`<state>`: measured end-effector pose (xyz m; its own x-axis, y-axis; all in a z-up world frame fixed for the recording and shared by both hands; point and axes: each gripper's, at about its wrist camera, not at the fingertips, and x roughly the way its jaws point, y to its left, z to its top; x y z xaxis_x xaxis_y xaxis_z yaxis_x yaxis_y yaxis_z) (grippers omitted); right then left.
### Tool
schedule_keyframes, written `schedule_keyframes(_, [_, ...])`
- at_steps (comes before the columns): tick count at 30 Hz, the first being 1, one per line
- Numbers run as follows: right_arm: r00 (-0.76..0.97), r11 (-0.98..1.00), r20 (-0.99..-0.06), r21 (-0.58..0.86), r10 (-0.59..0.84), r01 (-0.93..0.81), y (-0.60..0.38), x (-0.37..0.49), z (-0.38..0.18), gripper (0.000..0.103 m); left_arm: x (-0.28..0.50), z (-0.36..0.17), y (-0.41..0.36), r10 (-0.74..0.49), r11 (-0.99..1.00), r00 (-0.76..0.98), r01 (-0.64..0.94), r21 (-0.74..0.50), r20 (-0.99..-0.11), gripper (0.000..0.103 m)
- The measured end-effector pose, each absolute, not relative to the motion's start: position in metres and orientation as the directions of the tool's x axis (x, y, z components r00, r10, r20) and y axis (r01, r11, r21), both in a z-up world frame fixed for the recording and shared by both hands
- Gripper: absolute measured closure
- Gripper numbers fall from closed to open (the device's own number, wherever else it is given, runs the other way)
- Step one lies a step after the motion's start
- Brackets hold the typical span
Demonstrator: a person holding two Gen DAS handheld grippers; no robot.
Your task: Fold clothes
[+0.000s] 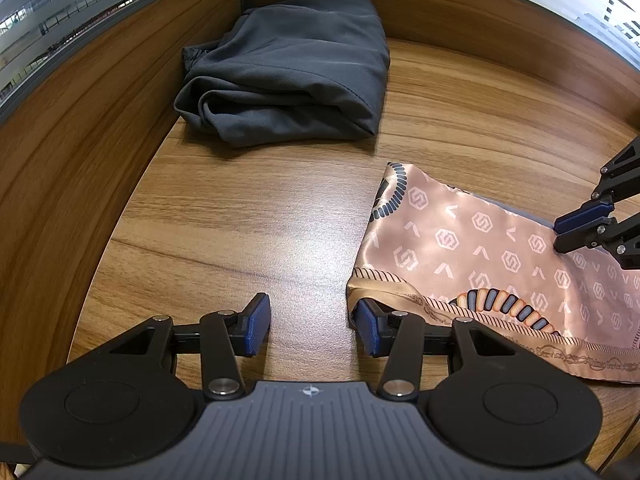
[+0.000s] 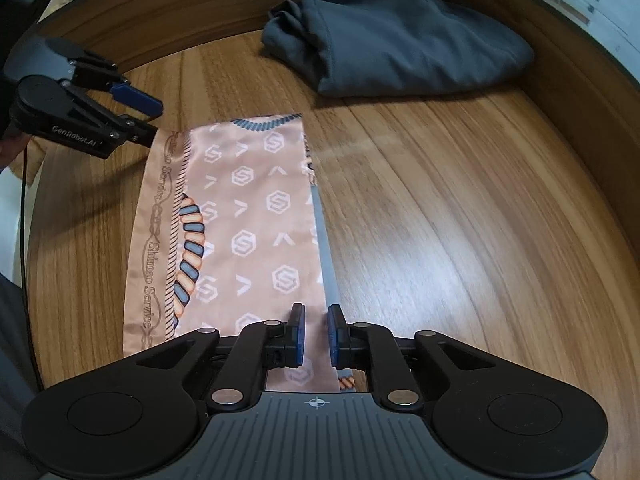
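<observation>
Wooden counter [image 1: 280,220] holds a half-folded scarf [image 2: 248,208]. Left tongs [image 1: 312,324] spread at its corner; right tongs [image 2: 316,336] slightly parted over its edge, probably ready for folding

Both tools share one build: the left gripper [image 1: 313,322] and right gripper [image 2: 316,334] have matte black linkage arms, silver rivets, ribbed blue pads, a grey ridged body with a white crosshair, and white "GenRobot.AI" lettering.

Folded pink scarf [image 2: 240,216] on wooden table [image 2: 460,220].
</observation>
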<state>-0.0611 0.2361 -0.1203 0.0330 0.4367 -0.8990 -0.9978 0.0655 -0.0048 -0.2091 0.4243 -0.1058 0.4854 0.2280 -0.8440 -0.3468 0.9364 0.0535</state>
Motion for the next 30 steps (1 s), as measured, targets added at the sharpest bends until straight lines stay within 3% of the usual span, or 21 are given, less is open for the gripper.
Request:
schedule_keyframes(9, [-0.002, 0.042, -0.899, 0.023, 0.438, -0.999, 0.2457, -0.0558, -0.1210, 0.089, -0.2091, -0.1048, 0.4258, 0.227, 0.934, 0.481, -0.355, 0.048, -0.847, 0.048])
schedule_keyframes(12, [-0.017, 0.018, -0.899, 0.028, 0.437, -0.999, 0.2442, -0.0562, -0.1214, 0.092, -0.2092, -0.1046, 0.4257, 0.227, 0.933, 0.479, -0.355, 0.049, -0.848, 0.048])
schedule_keyframes(14, [-0.023, 0.006, -0.900, 0.028, 0.435, -1.000, 0.2437, -0.0581, -0.1214, 0.100, -0.2091, -0.1046, 0.4257, 0.228, 0.934, 0.478, -0.355, 0.051, -0.848, 0.048])
schedule_keyframes(30, [0.044, 0.033, -0.898, -0.033, 0.437, -0.999, 0.2439, -0.0543, -0.1135, 0.101, -0.2061, -0.1055, 0.4251, 0.239, 0.940, 0.476, -0.331, 0.080, -0.846, 0.048])
